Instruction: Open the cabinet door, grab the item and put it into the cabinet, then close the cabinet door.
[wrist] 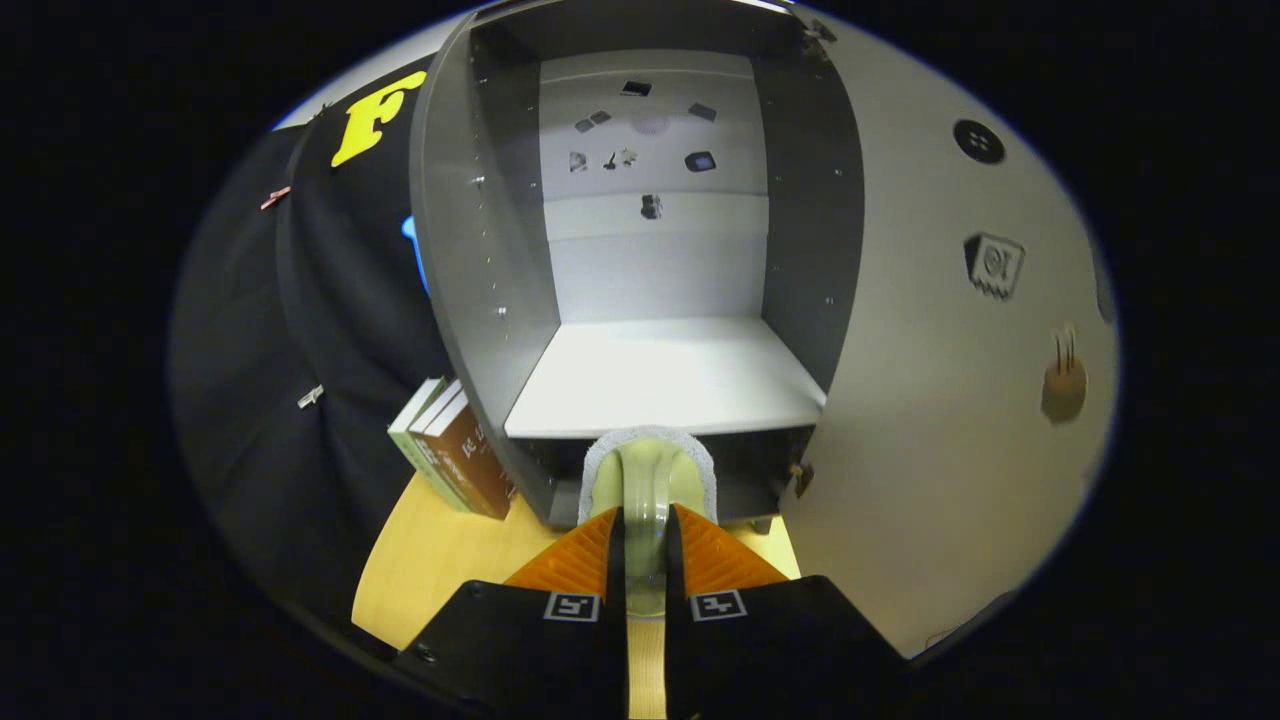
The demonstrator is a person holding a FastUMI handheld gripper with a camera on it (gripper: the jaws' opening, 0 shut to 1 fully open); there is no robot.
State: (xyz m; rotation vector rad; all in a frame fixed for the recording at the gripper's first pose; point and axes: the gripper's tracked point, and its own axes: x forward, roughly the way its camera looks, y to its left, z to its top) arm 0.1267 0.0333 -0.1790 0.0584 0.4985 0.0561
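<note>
The grey cabinet [480,250] stands on the wooden tabletop [440,560], its door [940,400] swung wide to the right to clear the way to a bare white shelf [665,375]. Books [455,455] lean by its left side. The gripper [645,530] has its jaws narrowed on a pale green cup [645,480], held just short of the shelf's front edge, apparently for placing inside.

Jaws clamp a cup [648,480] by its handle before the open cabinet [480,300]
</note>
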